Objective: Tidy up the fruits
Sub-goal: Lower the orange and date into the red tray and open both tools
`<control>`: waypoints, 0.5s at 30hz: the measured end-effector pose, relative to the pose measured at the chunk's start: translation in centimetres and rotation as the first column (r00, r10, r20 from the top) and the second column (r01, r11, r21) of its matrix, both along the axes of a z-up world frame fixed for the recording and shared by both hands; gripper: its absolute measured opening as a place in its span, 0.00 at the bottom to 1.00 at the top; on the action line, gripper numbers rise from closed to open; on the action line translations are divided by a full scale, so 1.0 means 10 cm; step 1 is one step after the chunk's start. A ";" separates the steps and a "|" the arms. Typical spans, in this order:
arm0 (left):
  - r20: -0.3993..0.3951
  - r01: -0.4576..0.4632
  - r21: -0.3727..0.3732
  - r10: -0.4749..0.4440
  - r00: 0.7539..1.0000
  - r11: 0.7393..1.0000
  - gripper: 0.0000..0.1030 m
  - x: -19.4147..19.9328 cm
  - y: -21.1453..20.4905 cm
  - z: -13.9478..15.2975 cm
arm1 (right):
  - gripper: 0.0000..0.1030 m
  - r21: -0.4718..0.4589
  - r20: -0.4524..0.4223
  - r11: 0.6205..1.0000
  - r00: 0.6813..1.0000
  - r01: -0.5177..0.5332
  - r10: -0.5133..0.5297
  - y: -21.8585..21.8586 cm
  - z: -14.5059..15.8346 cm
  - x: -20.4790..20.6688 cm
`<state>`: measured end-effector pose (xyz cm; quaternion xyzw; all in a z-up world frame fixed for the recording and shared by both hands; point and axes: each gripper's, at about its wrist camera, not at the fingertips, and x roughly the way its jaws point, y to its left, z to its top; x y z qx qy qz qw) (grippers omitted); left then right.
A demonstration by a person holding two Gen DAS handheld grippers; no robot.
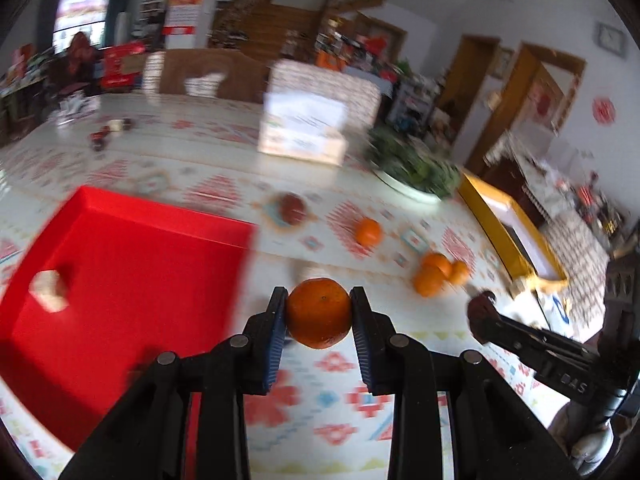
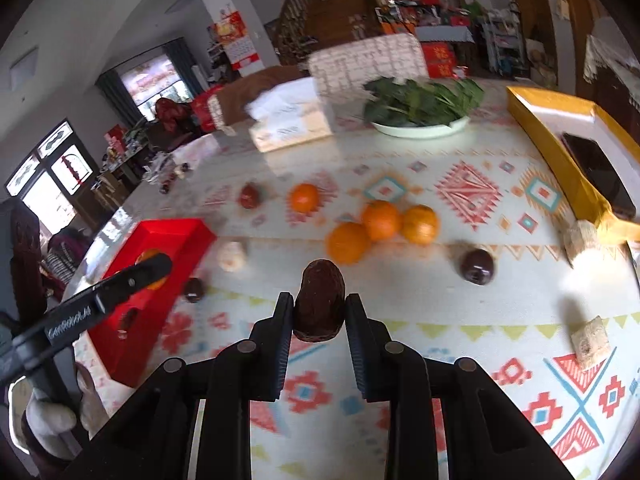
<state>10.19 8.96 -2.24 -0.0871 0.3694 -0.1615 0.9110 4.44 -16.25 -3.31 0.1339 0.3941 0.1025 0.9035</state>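
Observation:
My left gripper (image 1: 319,304) is shut on an orange mandarin (image 1: 319,313), held above the tablecloth just right of the red tray (image 1: 120,264). My right gripper (image 2: 319,312) is shut on a dark brown wrinkled fruit (image 2: 320,300), held above the cloth. Three oranges (image 2: 380,226) lie grouped on the cloth beyond it, one more orange (image 2: 305,197) farther back. Dark fruits lie at the right (image 2: 476,266), at the back (image 2: 249,196) and beside the tray (image 2: 194,289). The red tray (image 2: 160,280) holds a dark fruit and sits at the left; the left gripper (image 2: 158,266) is over it.
A yellow box (image 2: 560,152) with a phone stands at the right. A white bowl of greens (image 2: 420,126) and a tissue box (image 2: 292,128) stand at the back. Pale cubes (image 2: 591,342) lie on the cloth at right; one pale cube (image 1: 50,290) lies in the tray.

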 end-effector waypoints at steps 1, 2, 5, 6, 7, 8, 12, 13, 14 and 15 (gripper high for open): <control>0.006 -0.024 -0.002 0.024 1.000 1.000 0.30 0.00 0.14 0.02 | 0.28 0.007 0.005 1.000 1.000 -0.018 0.018 0.09 0.05 -0.01; 0.009 -0.050 0.001 0.050 0.999 0.999 0.30 0.00 0.27 0.04 | 0.28 0.013 0.008 0.999 0.999 -0.032 0.032 0.16 0.07 -0.01; 0.008 -0.117 0.014 0.117 0.993 0.993 0.30 0.02 0.64 0.06 | 0.28 0.034 0.014 0.995 0.996 -0.094 0.093 0.47 0.15 0.03; 0.010 -0.138 0.026 0.138 0.990 0.990 0.30 0.04 0.75 0.05 | 0.28 0.042 0.014 0.993 0.993 -0.114 0.114 0.57 0.17 0.05; 0.010 -0.161 0.041 0.160 0.987 0.986 0.30 0.06 0.85 0.04 | 0.28 0.050 0.012 0.988 0.990 -0.143 0.143 0.73 0.19 0.08; 0.004 -0.179 0.051 0.179 0.984 0.983 0.30 0.09 0.96 0.01 | 0.28 0.054 0.010 0.985 0.986 -0.164 0.164 0.85 0.20 0.12; -0.037 -0.233 0.070 0.236 0.971 0.970 0.30 0.16 1.30 -0.15 | 0.28 0.047 -0.003 0.967 0.968 -0.250 0.251 1.42 0.17 0.30; -0.046 -0.237 0.066 0.241 0.970 0.969 0.30 0.16 1.35 -0.19 | 0.28 0.045 -0.011 0.963 0.964 -0.266 0.266 1.54 0.14 0.33; -0.052 -0.241 0.066 0.245 0.968 0.968 0.30 0.15 1.40 -0.23 | 0.28 0.047 -0.020 0.959 0.960 -0.279 0.280 1.64 0.11 0.37; -0.058 -0.245 0.067 0.249 0.967 0.967 0.30 0.14 1.44 -0.25 | 0.28 0.047 -0.031 0.954 0.954 -0.295 0.297 1.76 0.07 0.42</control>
